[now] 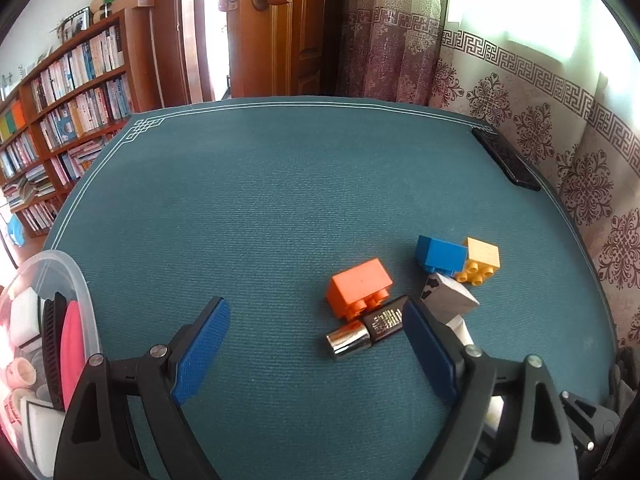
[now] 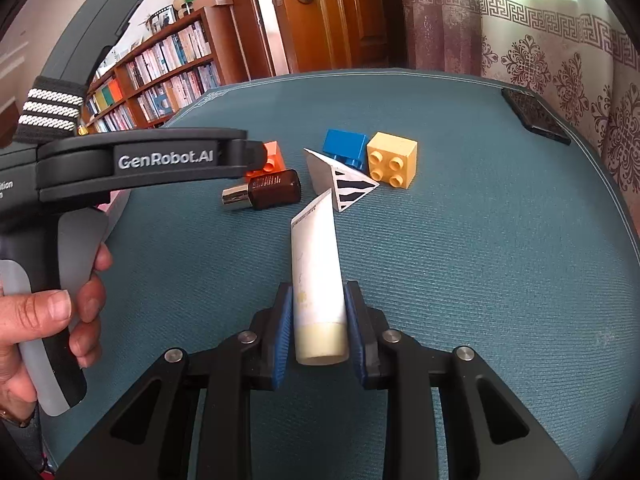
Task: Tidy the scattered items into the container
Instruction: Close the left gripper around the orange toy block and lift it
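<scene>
My right gripper [image 2: 319, 294] is shut on a white tube [image 2: 316, 256], clamped near its cream cap, with the crimped end pointing away towards a zebra-patterned wedge [image 2: 344, 184]. My left gripper [image 1: 316, 308] is open and empty just above the teal mat. A dark bottle with a chrome cap [image 1: 368, 330] lies inside its right finger. An orange brick [image 1: 360, 286] sits just beyond the bottle. Farther right are a blue brick [image 1: 440, 254] and a yellow brick [image 1: 482, 258]. The clear plastic container [image 1: 82, 292] stands at the left edge, partly filled.
A black phone [image 1: 506, 158] lies at the table's far right corner, against the patterned curtain. A hand [image 2: 52, 316] grips the left tool's handle. Bookshelves and a wooden door stand behind the table. The mat's left and far parts are bare.
</scene>
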The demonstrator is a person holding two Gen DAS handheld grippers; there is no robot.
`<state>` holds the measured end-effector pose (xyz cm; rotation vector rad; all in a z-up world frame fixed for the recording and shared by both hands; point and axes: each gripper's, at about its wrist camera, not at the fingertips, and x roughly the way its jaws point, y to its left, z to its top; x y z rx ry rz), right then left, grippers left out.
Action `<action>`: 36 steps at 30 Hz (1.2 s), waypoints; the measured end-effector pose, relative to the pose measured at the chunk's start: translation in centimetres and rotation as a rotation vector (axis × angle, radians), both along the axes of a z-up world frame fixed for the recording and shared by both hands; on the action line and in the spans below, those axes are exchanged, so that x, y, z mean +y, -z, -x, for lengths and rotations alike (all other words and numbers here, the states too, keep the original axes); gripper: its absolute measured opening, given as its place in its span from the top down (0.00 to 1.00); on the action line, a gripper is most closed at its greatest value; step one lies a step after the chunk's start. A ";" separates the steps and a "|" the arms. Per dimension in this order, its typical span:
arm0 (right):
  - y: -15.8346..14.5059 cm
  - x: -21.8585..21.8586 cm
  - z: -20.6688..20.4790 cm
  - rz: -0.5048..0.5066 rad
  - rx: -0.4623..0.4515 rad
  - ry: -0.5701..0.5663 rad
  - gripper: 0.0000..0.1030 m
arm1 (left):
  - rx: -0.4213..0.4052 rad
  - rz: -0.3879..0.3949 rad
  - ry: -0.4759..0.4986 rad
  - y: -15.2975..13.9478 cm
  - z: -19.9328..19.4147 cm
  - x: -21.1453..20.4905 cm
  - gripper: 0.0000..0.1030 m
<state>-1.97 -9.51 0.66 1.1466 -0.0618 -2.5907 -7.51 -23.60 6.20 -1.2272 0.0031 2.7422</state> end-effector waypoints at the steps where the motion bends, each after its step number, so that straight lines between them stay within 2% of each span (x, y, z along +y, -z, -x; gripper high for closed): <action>1: 0.0 0.0 0.0 0.004 0.000 0.002 0.73 | 0.001 0.003 0.001 0.0 0.3 0.2 0.12; 12: 0.1 0.4 -0.1 0.020 -0.002 0.006 0.73 | 0.009 0.034 -0.031 1.2 2.5 1.1 0.13; 16: 0.2 0.7 0.0 0.026 -0.002 0.008 0.72 | -0.003 0.032 -0.024 1.7 2.7 1.1 0.21; 17: 0.3 0.8 0.0 0.029 -0.002 0.009 0.73 | -0.003 0.032 -0.018 1.8 2.7 1.2 0.25; 18: 0.3 1.0 0.0 0.032 -0.003 0.009 0.73 | -0.001 0.031 -0.010 1.9 2.7 1.3 0.34; 20: 0.4 1.3 0.0 0.042 -0.004 0.011 0.72 | -0.003 0.032 -0.003 2.0 2.7 1.5 0.40; 23: 0.4 1.5 0.0 0.062 -0.006 0.014 0.72 | -0.006 0.022 0.000 2.0 2.8 1.3 0.45; 27: 0.4 1.9 0.2 0.093 -0.011 0.017 0.72 | -0.012 0.013 -0.003 2.1 2.7 0.8 0.57; 36: 0.3 1.8 -0.1 0.117 -0.014 0.016 0.72 | 0.017 -0.014 -0.010 1.1 1.3 -0.3 0.61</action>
